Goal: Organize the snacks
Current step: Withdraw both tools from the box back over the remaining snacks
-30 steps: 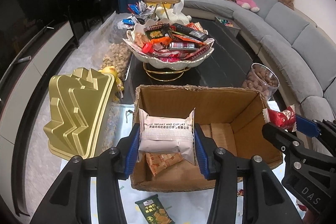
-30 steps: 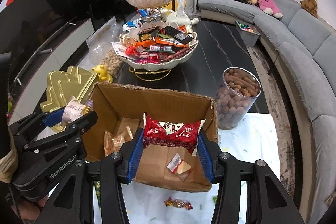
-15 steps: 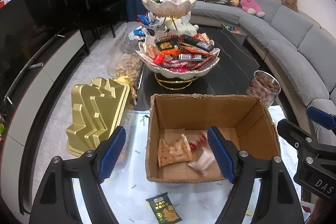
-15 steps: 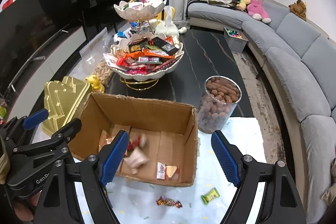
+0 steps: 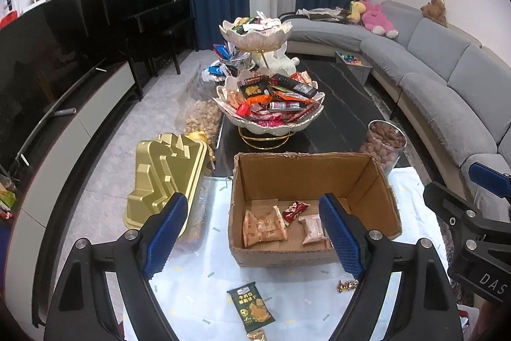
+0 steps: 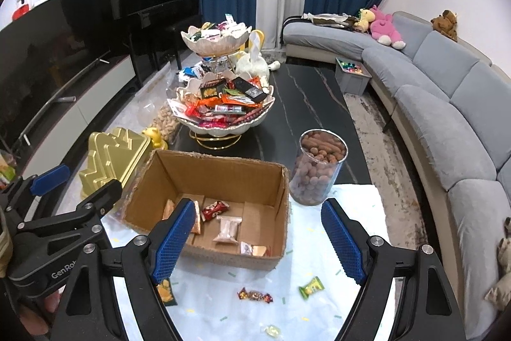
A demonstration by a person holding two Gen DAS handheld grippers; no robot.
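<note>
Living room, snack sorting: open brown cardboard box (image 5: 314, 213) sits on white-covered counter (image 5: 198, 286), holding orange cracker packets (image 5: 263, 227), red foil snack (image 5: 295, 208) and pale pink wrapped biscuit (image 5: 314, 229). Left gripper (image 5: 252, 237) released, blue pads spread wide, empty, poised near box; right gripper (image 6: 257, 240) likewise spread, empty. Green cracker packet (image 5: 250, 306) lies on counter nearer than box. Gold moulded tray (image 5: 166, 178) left of box; clear nut jar (image 6: 317, 170) right; tiered white snack bowl (image 6: 223, 104) beyond

Matt corrugated cardboard box (image 5: 306, 178) — glossy gold plastic tray (image 5: 163, 174) beside it.
</note>
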